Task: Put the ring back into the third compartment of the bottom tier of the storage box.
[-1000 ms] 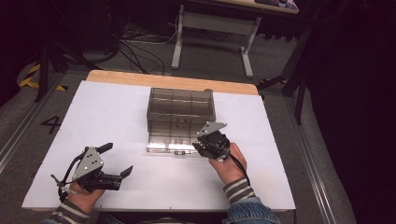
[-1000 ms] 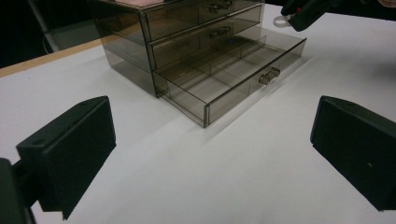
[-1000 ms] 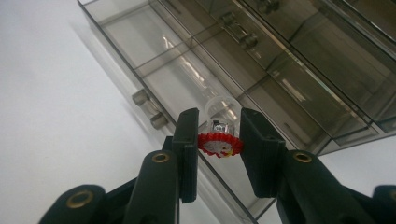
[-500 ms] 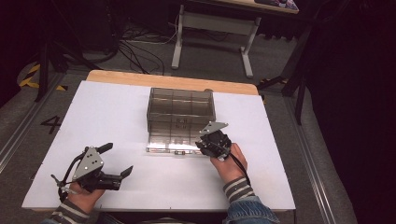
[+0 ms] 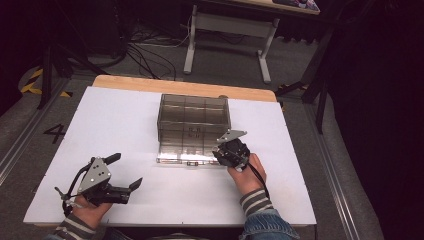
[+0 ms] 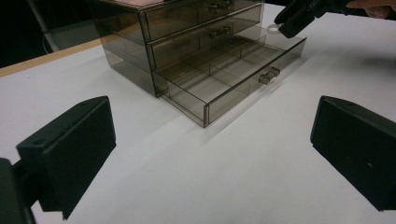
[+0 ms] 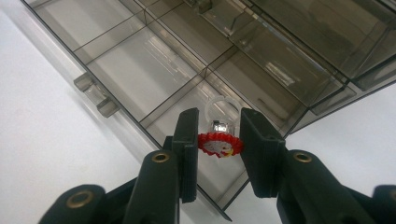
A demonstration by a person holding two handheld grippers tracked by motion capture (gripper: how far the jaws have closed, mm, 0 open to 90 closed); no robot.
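High view: the right gripper (image 5: 226,149) hovers at the pulled-out bottom drawer (image 5: 186,156) of the smoky clear plastic drawer box (image 5: 193,120) on the white counter (image 5: 115,125); the left gripper (image 5: 125,172) rests apart, fingers wide.

Left gripper view: its black fingers (image 6: 70,149) stand wide on nothing.

Right gripper view: narrow fingers (image 7: 186,140) clamp a clear ring with red frilled top (image 7: 219,142) above the drawer's corner compartment.
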